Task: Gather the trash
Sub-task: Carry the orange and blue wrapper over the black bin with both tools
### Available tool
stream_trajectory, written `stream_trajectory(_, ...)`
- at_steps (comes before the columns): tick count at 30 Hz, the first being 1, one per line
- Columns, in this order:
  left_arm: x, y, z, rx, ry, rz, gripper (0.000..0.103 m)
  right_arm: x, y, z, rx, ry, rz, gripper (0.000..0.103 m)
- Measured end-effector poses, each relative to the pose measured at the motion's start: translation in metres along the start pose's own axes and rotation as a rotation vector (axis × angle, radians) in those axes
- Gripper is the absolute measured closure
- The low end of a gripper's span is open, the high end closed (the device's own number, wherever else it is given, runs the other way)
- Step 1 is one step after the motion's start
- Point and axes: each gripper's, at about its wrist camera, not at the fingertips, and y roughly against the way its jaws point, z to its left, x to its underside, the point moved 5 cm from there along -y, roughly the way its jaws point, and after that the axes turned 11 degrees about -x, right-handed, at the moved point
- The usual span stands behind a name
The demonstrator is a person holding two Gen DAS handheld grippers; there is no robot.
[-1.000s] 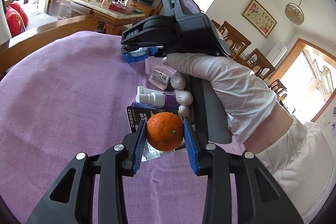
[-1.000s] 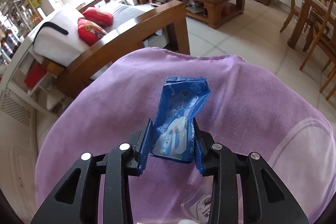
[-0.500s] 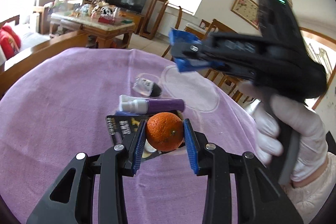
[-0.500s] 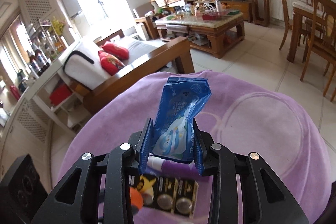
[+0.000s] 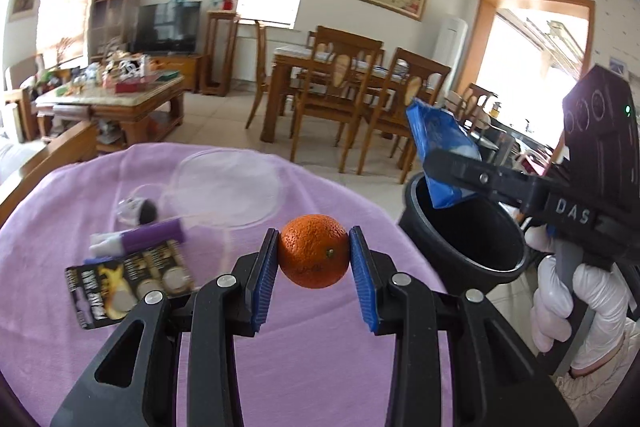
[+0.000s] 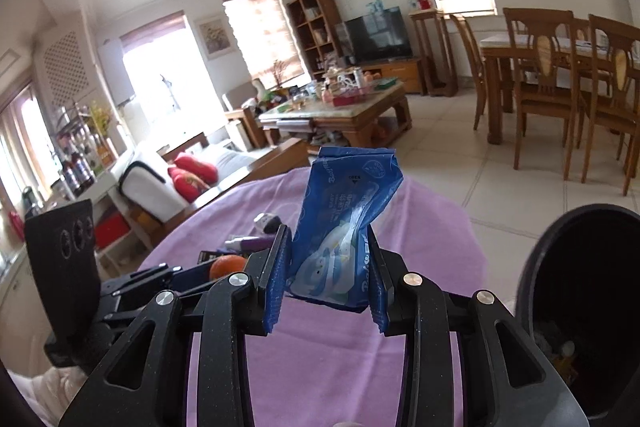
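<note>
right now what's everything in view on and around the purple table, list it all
orange: 1, orange, clamped in the left gripper above the table
wrapper: 1, blue, clamped in the right gripper, over the bin's mouth in the left wrist view
bin: 1, black, open, beside the table's right edge
battery card: 1, black and yellow, on the cloth at left
tube: 1, purple with white cap, behind the battery card
clear packet: 1, transparent with something dark inside, behind the tube
tablecloth: 1, purple, covers the table
left gripper: 1, black with blue pads, shut on the orange
right gripper: 1, black with blue pads, shut on the wrapper
gloved hand: 1, white, holds the right gripper's handle
</note>
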Motion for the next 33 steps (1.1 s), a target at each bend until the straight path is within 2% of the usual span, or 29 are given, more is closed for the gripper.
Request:
stream_trajectory(4, -0.007, -0.009, -0.041, 0.054, -0.03, 0.002, 0.067, 0.012, 0.055, -0.042, 0.048, -0.058, -0.055, 0.068)
stream_trajectory(11, -0.007, -0.041, -0.119, 0.176, -0.08, 0.054, 0.067, 0.038, 0.146, -0.128, 0.168, -0.148, -0.116, 0.068)
stream_trajectory(16, -0.007, -0.069, -0.17, 0.242, -0.119, 0.106, 0.067, 0.061, 0.183, -0.18, 0.236, -0.216, -0.127, 0.068)
stream_trajectory(22, 0.003, -0.096, -0.209, 0.272, -0.169, 0.165, 0.067, 0.086, 0.194, -0.219, 0.25, -0.293, -0.116, 0.068)
stream_trajectory(33, 0.019, -0.132, -0.239, 0.246, -0.256, 0.219, 0.067, 0.096, 0.179, -0.231, 0.286, -0.304, -0.1, 0.067)
